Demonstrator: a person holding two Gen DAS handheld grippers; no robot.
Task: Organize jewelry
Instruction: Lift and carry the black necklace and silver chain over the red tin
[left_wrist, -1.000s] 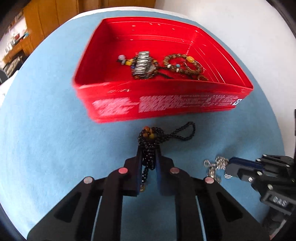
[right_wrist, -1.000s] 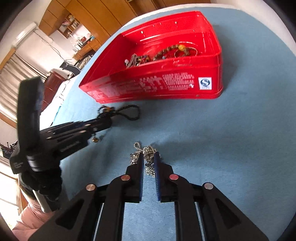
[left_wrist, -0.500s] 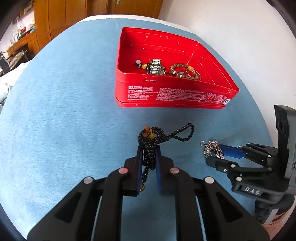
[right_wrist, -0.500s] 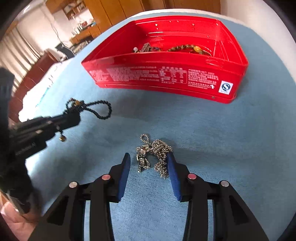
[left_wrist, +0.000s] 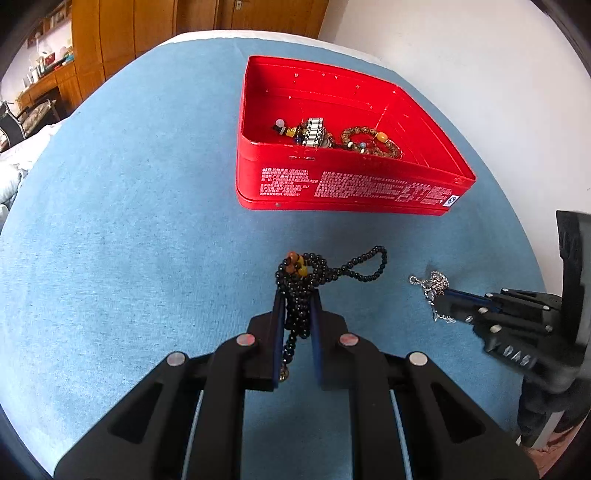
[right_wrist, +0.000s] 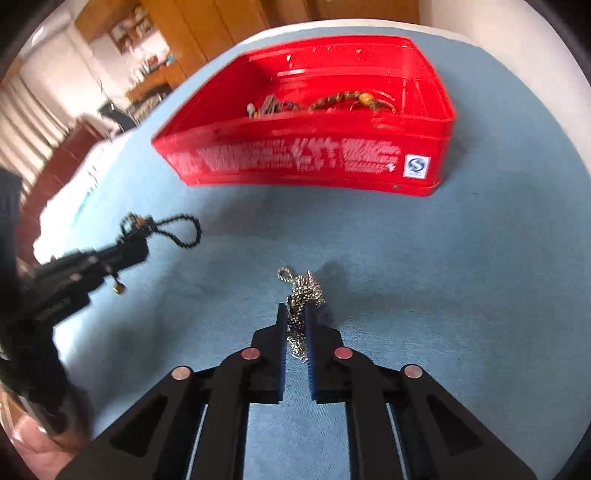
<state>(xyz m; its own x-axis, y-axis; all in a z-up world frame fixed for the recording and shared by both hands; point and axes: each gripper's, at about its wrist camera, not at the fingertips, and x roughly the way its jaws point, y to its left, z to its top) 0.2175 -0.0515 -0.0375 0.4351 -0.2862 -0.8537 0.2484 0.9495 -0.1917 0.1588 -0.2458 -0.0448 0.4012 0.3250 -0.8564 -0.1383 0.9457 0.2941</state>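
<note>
A red tin box (left_wrist: 354, 188) stands on the blue cloth and holds a brown bead bracelet (left_wrist: 369, 142) and a metal watch band (left_wrist: 314, 133). My left gripper (left_wrist: 297, 299) is shut on a black bead necklace (left_wrist: 306, 280) with orange beads, held above the cloth. My right gripper (right_wrist: 296, 314) is shut on a silver chain (right_wrist: 301, 291), lifted a little off the cloth. The box also shows in the right wrist view (right_wrist: 306, 158). The right gripper shows at the right of the left wrist view (left_wrist: 443, 299).
The blue cloth (left_wrist: 129, 221) covers a round table. Wooden cabinets (left_wrist: 110, 37) and a white wall stand behind. A hand (right_wrist: 40, 454) holds the left gripper handle at the lower left of the right wrist view.
My right gripper opened around the silver chain, then shut on it. My left gripper rose and drew back from the box with the black necklace.
</note>
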